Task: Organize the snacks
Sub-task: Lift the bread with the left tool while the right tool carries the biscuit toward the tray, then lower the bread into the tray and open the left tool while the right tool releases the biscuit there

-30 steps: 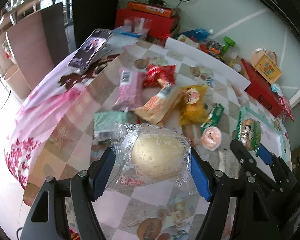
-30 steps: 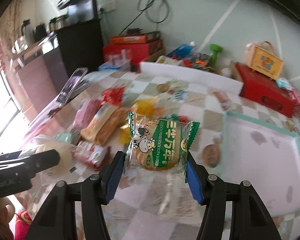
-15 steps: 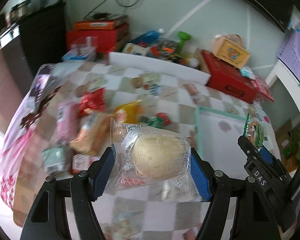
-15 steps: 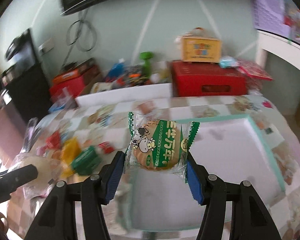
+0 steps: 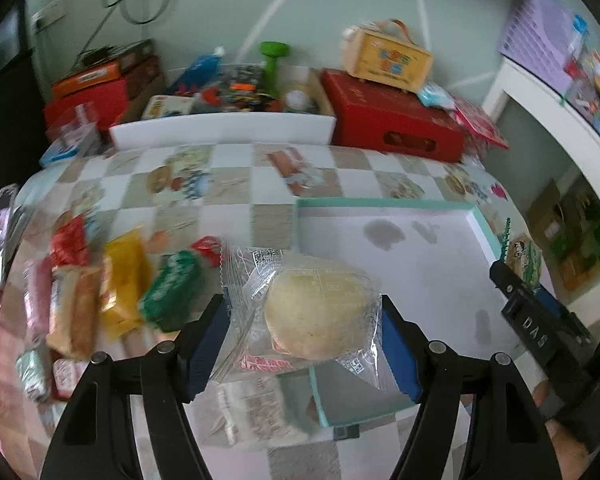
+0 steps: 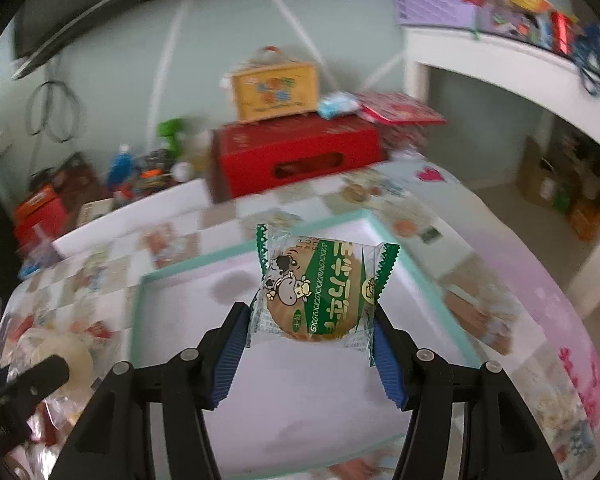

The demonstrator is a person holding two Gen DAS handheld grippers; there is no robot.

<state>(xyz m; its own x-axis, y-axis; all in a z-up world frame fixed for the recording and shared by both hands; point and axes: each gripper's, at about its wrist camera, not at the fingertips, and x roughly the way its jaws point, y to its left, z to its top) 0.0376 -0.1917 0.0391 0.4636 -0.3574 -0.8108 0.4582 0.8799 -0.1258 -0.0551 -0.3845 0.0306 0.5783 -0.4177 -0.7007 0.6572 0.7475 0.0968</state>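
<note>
My left gripper [image 5: 306,326] is shut on a pale round bun in a clear wrapper [image 5: 320,314], held above the near left corner of a shallow white tray with a teal rim [image 5: 384,202]. My right gripper [image 6: 310,326] is shut on a green-wrapped round biscuit with a cow picture [image 6: 320,292], held over the middle of the same tray [image 6: 188,268]. In the left wrist view the right gripper [image 5: 536,320] shows at the right edge. A blurred row of snack packets [image 5: 116,284] lies left of the tray.
The table has a checked cloth [image 5: 236,188]. Behind it stand a white box [image 5: 224,132], a red box [image 5: 388,120] with a yellow carton [image 5: 386,60] on top, and more clutter. A white shelf [image 6: 500,76] rises at the right.
Both grippers have swung to the right with their snacks, away from the snack row and over the teal-rimmed tray. Both grips stay the same.
</note>
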